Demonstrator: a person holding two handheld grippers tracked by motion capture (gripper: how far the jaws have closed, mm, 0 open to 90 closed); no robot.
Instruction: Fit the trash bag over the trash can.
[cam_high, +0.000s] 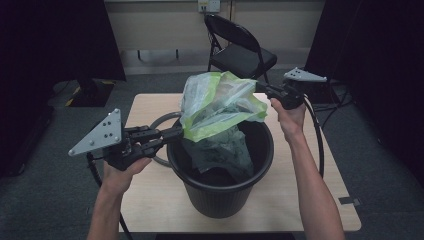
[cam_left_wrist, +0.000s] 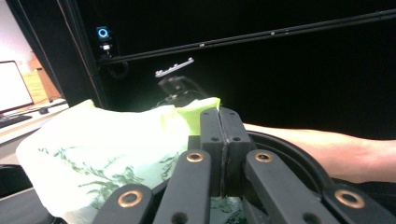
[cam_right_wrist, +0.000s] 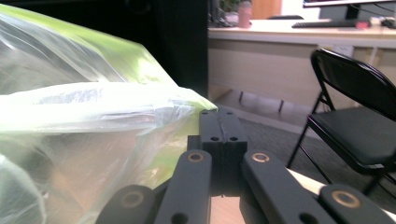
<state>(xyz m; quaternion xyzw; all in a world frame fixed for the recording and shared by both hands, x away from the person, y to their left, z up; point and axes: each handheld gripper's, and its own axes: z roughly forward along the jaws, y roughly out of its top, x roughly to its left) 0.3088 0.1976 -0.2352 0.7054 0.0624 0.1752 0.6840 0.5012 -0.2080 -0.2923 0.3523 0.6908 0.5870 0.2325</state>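
Thin translucent green-edged plastic bag (cam_high: 220, 107) held over round black plastic bin (cam_high: 220, 187) at table centre. Left gripper (cam_high: 176, 132) clamped on hem at 9 o'clock, right gripper (cam_high: 260, 88) at 2. Featherlight, floppy, slippery, probably tear-prone; best pinched on doubled hem.

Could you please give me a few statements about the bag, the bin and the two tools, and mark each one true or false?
1. The left tool is shut on the green-edged plastic bag. True.
2. The black bin lies tipped on its side. False: it stands upright on the wooden table.
3. The right tool hangs open, clear of the bag. False: its jaws are closed on the bag's edge.
4. A black folding chair stands beyond the table. True.
5. The bag is fully inside the bin. False: its top is held above the rim, its lower part hanging inside.
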